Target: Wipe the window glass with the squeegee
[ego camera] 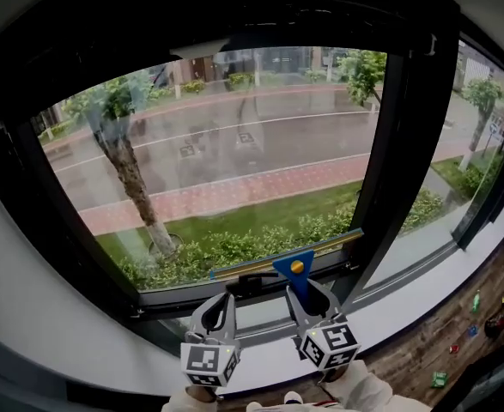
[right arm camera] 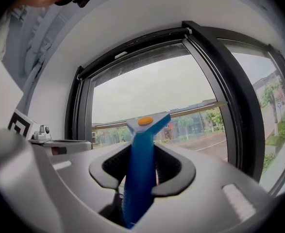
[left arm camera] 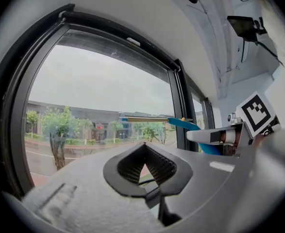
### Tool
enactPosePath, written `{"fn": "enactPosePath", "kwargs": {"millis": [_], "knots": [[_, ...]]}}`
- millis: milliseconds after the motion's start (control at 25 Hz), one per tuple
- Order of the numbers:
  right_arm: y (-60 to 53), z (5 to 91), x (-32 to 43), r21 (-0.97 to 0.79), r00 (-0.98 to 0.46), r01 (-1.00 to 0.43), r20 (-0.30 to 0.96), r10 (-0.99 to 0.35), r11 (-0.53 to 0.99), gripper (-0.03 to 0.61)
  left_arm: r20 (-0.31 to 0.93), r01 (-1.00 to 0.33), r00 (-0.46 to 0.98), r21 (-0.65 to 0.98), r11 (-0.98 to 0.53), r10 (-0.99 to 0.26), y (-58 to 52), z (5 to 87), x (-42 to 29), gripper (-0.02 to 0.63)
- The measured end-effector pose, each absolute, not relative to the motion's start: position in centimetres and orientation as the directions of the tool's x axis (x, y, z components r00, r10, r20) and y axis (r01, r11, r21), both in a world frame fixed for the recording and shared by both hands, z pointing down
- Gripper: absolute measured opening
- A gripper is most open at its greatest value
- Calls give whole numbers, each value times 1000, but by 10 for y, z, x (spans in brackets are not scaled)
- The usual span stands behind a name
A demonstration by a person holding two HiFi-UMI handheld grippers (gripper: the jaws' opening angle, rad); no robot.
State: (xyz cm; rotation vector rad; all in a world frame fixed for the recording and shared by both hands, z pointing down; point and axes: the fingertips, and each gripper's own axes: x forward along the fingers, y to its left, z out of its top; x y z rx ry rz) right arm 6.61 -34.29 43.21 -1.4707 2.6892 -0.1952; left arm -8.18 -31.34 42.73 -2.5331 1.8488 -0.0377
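Lower centre: right gripper (right arm camera: 142,166) clamped on blue squeegee (ego camera: 296,266) handle; left gripper (left arm camera: 146,169) closed, empty. Blade slanted low on window glass (ego camera: 226,144). Uneven pressure risks streaks, or the handle twisting in the jaws.

Blue on the squeegee (ego camera: 296,269), orange on its button (ego camera: 296,266), yellowish along its rail (ego camera: 252,266); grey on left gripper (ego camera: 221,299) and right gripper (ego camera: 307,294), black on their fingers (left arm camera: 128,166), black-and-white squares on the cubes (ego camera: 209,363), black on the frame (ego camera: 406,127), white on the wall (ego camera: 54,316), brown wood grain on the floor (ego camera: 440,333).
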Motion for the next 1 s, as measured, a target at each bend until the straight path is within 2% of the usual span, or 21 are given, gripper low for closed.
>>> {"fn": "enactPosePath", "kwargs": {"millis": [320, 560, 1000], "knots": [[-404, 333, 68, -62, -559, -819, -139, -817, 571, 137, -63, -955, 278, -120, -270, -958, -369, 336, -68, 2], [-435, 244, 63, -60, -577, -793, -244, -780, 606, 137, -131, -951, 308, -72, -301, -942, -395, 258, -60, 2], [-486, 133, 74, -39, -537, -818, -309, -785, 574, 137, -180, -952, 290, -153, -265, -940, -433, 149, -48, 2]]}}
